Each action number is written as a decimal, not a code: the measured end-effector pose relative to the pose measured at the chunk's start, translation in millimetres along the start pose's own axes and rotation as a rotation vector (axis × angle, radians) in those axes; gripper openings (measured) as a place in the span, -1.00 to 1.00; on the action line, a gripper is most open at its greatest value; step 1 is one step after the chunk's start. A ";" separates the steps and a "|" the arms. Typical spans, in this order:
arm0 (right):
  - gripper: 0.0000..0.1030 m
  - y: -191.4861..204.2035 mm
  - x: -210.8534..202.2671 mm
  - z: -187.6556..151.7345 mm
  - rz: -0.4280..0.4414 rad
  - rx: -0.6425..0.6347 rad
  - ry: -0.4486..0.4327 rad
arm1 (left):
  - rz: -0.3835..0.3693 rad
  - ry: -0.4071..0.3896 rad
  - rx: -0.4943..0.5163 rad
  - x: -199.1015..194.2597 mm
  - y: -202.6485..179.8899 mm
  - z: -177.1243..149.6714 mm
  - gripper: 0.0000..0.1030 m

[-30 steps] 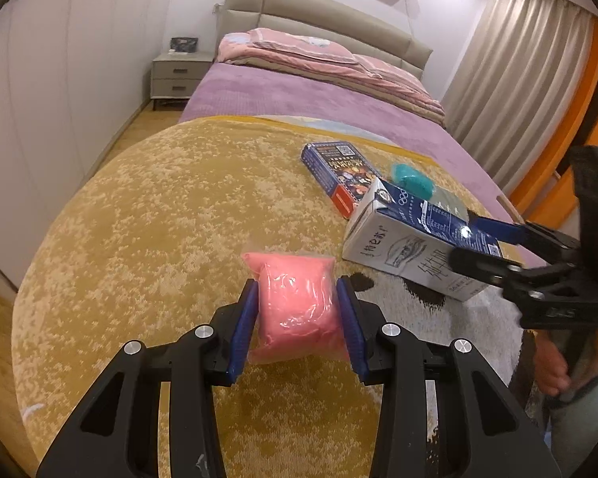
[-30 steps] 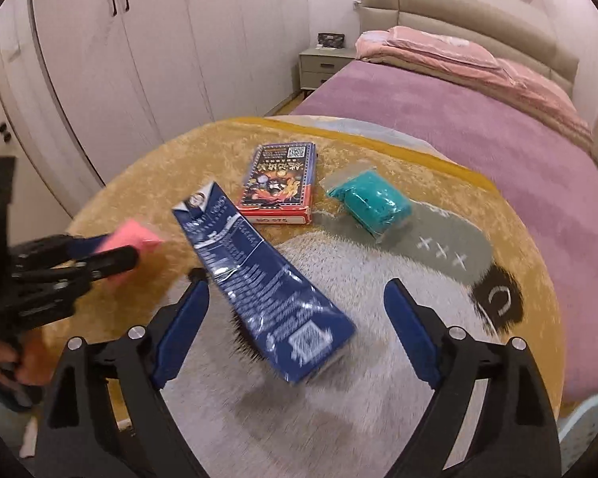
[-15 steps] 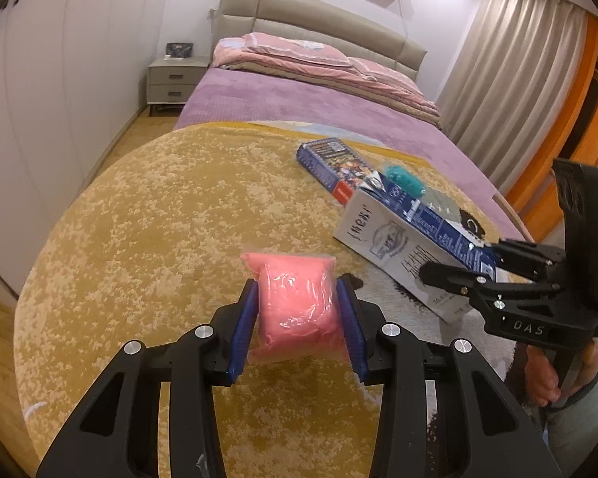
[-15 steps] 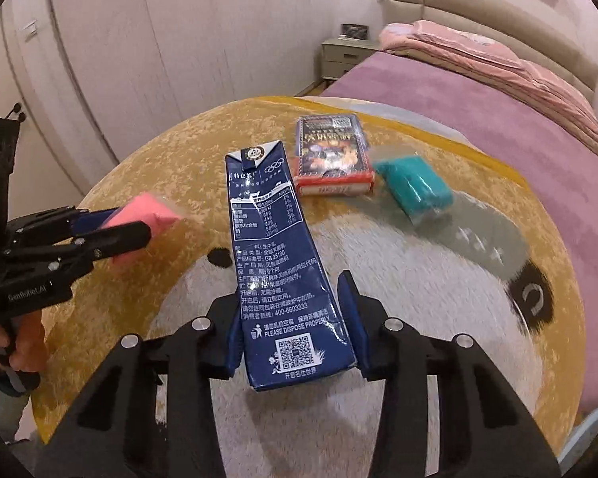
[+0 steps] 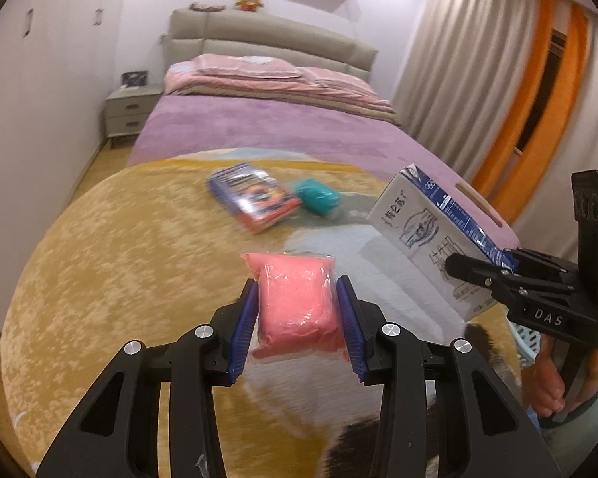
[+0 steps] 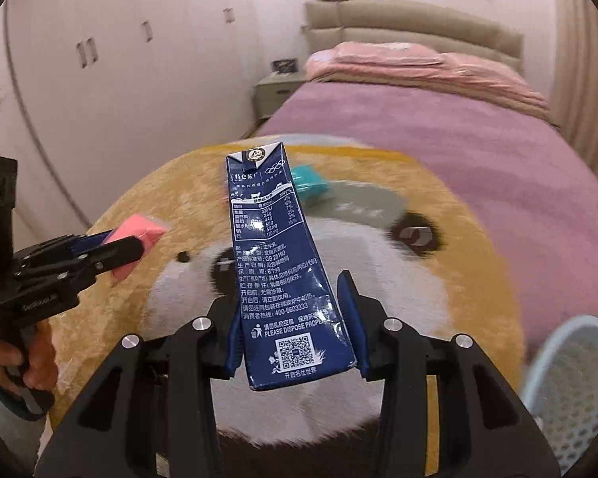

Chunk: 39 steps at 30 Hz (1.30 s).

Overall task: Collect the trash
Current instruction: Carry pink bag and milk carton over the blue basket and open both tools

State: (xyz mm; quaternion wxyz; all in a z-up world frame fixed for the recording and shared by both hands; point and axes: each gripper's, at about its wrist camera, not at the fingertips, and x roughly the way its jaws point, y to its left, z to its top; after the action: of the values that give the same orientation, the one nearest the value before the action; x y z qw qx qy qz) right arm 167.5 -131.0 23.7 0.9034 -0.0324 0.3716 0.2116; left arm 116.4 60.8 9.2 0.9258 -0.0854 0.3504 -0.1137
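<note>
— What's in the left gripper (image 5: 298, 312)?

— A pink packet (image 5: 295, 303), pinched from both sides by the blue pads and held clear of the rug (image 5: 111, 263). You can see it from the other side too, sticking out past the fingers at the left.

— And the right gripper (image 6: 295, 324)?

— Its jaws have just been closing, and now they clamp a dark blue carton (image 6: 277, 263) near its base — the end with the square code. The carton points away from the gripper, tilted up, its folded top toward the bed (image 6: 438, 135). It hangs in the air, off the rug.

— Anything left lying about?

— Two things on the yellow part of the rug, near the bed: a flat box (image 5: 255, 199) with a busy printed front, and a teal packet (image 5: 317, 196) just beside it, on the right from the left camera. Both are blurred, so I can't say whether they touch.

— Where would the trash go?

— There's a pale blue basket (image 6: 570, 382) with a holed wall at the lower right, by the rug's edge. I can't see inside it.

— And the person?

— Only a hand (image 6: 18, 362) wrapped round the left handle.
</note>
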 end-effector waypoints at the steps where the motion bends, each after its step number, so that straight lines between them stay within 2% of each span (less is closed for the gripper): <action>1: -0.25 -8.2 -6.8 -1.4 -0.012 0.024 -0.009 | -0.010 -0.001 0.014 1.2 -7.4 1.0 -0.25; 7: -0.25 -58.4 -41.6 -15.1 -0.128 0.156 -0.046 | -0.074 -0.005 0.083 13.2 -49.1 9.7 -0.25; 11: -0.25 -98.5 -59.8 -29.0 -0.128 0.274 -0.058 | -0.119 0.000 0.115 24.5 -75.3 15.6 -0.25; 20: -0.25 -173.5 -99.0 -62.7 -0.229 0.466 -0.089 | -0.246 0.019 0.228 52.4 -152.7 21.4 -0.25; 25: -0.25 -202.0 -111.4 -78.5 -0.306 0.562 -0.099 | -0.335 0.062 0.288 70.5 -203.9 9.3 -0.25; 30: -0.24 -230.4 -111.3 -97.9 -0.395 0.655 -0.063 | -0.403 0.110 0.351 93.0 -251.7 -3.7 -0.25; 33: -0.24 -245.3 -109.0 -111.6 -0.402 0.718 -0.045 | -0.435 0.148 0.368 107.7 -272.6 -9.4 -0.25; 39: -0.24 -268.0 -104.4 -132.6 -0.422 0.808 -0.002 | -0.451 0.217 0.404 137.4 -300.8 -18.7 -0.25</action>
State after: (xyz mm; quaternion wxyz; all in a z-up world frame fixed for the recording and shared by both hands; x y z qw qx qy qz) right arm 123.0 -440.4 -27.0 0.8674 0.2476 0.4087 -0.1391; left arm 158.7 -266.5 -19.6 0.8327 0.0371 0.3895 -0.3919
